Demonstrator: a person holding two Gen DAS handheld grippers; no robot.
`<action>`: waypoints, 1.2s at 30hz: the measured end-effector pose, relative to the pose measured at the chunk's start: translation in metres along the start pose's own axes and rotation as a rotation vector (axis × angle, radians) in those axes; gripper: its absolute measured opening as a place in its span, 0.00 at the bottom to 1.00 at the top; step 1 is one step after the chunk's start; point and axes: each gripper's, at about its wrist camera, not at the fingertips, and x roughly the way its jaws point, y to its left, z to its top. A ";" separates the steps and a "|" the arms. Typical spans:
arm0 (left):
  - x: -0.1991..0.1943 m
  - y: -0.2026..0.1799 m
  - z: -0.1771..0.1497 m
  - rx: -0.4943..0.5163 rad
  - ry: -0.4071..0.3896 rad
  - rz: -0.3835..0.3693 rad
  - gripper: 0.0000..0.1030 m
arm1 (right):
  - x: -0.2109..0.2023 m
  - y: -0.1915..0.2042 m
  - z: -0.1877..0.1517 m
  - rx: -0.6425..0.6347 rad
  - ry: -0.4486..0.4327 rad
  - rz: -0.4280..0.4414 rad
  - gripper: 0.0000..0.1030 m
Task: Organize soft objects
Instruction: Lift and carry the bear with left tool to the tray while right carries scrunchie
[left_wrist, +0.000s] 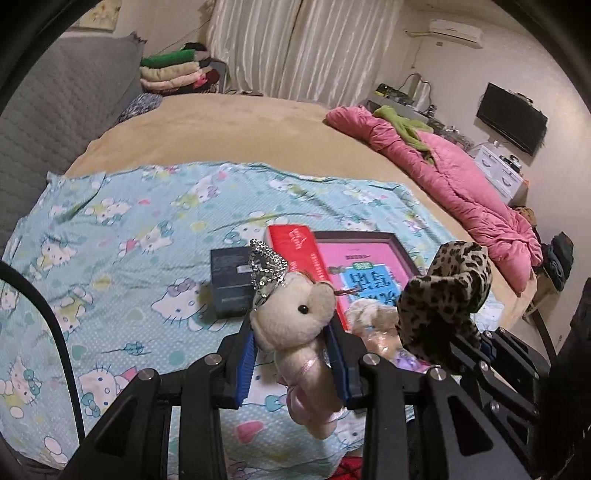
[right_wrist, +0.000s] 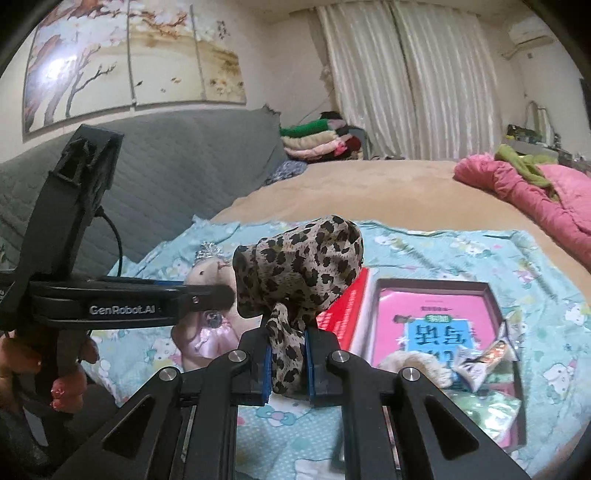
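- Between the blue pads of the left gripper (left_wrist: 291, 343): cream plush bear (left_wrist: 295, 317), fuzzy pile, round head, black bead eye, sequinned silver crown (left_wrist: 267, 267) at its 11 o'clock, pink satin dress hanging below the jaws. Jaws clamped on its neck, bear clear of the bed.
- Right gripper (right_wrist: 287, 363): jaws together on the narrow tail of a leopard-print fabric piece (right_wrist: 303, 269), thin, slightly sheer, bunched into a lump above the pads. Also lifted off the surface.
- Left wrist view: leopard piece sits at 3 o'clock of the bear, close beside it.
- Surface: light-blue cartoon-cat printed sheet (left_wrist: 122, 236), wrinkled, laid over a tan bed cover (left_wrist: 236, 129).
- On the sheet, behind the bear: dark flat box (left_wrist: 229, 280) at 10 o'clock, red box (left_wrist: 295, 247) at 12, dark-rimmed tray (right_wrist: 491, 291) with a pink book (right_wrist: 436, 317) at 2.
- Room: grey quilted headboard (right_wrist: 184, 173) left, pink quilt (left_wrist: 461, 184) at the bed's right edge, folded stack of textiles (left_wrist: 173, 72) by white curtains (left_wrist: 303, 44), wall TV (left_wrist: 511, 123).
- Pose: both grippers angled down toward the bed. Right wrist view shows the person's left hand (right_wrist: 70, 373) at 9 o'clock, fingers wrapped on the left gripper's handle.
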 end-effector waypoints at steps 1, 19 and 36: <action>-0.001 -0.005 0.001 0.010 -0.003 0.001 0.34 | -0.003 -0.003 0.001 0.009 -0.006 -0.006 0.13; 0.001 -0.085 0.027 0.151 -0.043 -0.008 0.34 | -0.042 -0.061 0.010 0.109 -0.099 -0.138 0.13; 0.021 -0.113 0.036 0.183 0.001 -0.037 0.34 | -0.069 -0.100 0.012 0.196 -0.158 -0.205 0.13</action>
